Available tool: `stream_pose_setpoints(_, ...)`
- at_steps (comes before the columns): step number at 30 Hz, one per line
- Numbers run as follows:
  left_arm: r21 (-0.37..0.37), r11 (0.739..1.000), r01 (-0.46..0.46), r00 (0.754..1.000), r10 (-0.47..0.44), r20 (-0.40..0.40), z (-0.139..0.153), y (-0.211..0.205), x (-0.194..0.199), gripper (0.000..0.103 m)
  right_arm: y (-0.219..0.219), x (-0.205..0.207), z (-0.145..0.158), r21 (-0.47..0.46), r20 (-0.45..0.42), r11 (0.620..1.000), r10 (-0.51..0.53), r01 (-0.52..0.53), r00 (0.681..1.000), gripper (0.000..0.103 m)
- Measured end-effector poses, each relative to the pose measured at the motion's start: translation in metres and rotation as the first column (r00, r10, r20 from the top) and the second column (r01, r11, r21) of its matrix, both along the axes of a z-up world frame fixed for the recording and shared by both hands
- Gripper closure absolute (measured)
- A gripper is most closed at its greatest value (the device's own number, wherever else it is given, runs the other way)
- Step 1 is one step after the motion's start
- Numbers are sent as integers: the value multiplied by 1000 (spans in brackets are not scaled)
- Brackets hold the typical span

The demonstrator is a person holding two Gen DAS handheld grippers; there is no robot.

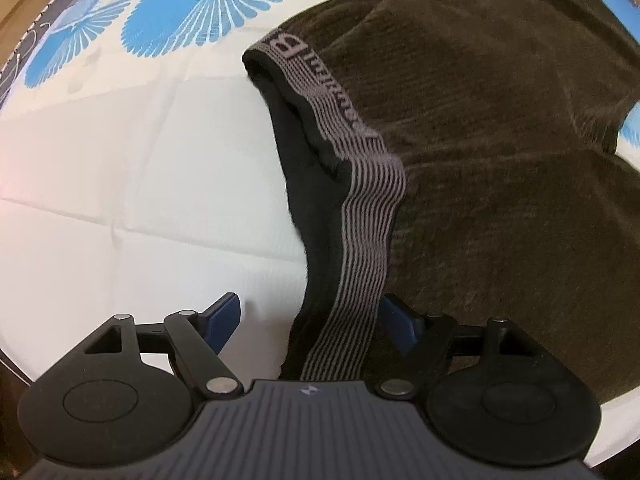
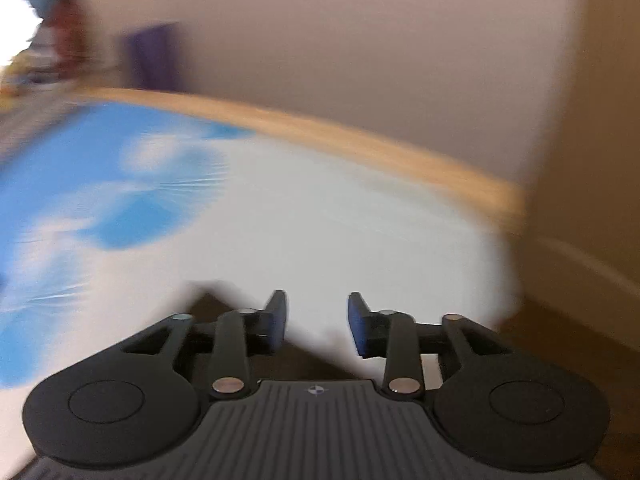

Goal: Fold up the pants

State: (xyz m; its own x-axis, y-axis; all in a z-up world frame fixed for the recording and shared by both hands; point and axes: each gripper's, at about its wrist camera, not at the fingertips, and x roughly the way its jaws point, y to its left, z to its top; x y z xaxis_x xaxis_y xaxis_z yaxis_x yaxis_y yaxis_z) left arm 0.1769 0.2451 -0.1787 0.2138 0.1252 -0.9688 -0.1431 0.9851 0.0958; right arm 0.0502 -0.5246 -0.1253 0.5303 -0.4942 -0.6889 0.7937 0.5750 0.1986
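Pants (image 1: 500,152) lie bunched on the bed (image 1: 120,208), dark brown ribbed knit, spread over the right and far part of the left wrist view. Waistband (image 1: 360,216), grey-striped elastic with lettering, runs from far to near along the left edge of the heap and stands open, black lining showing.

Handling, as a guess: light, soft, limp, will sag and drag on the quilted cover rather than slide; nothing fragile. The elastic band is the firmest part, so best place to pinch; knit body would stretch and slip layers.

Left tongs (image 1: 310,320) are spread wide, pointing steeply down, straddling the near end of the waistband; pads not pressing on it, so nothing gripped.

Right tongs (image 2: 316,320) are partly apart, empty, over a bare white patch of mattress near its corner. View is badly blurred; no pants visible there. Wooden bed frame (image 2: 360,140) and a plain wall (image 2: 360,40) lie beyond.
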Motion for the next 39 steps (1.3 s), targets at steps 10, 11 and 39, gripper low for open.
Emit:
stream_pose_setpoints(10,3,1000,-10,1000,10,18,5,0,6,21,19,125,-65,295,-123,954,100,-60,987,49)
stream_pose_setpoints(11,8,1000,-17,1000,17,16,5,1,7,21,19,122,-70,297,-154,954,89,-39,984,49)
stream_pose_setpoints(39,68,993,94,995,-93,-28,-2,-7,-10,27,75,118,32,5,130,982,186,-189,974,69)
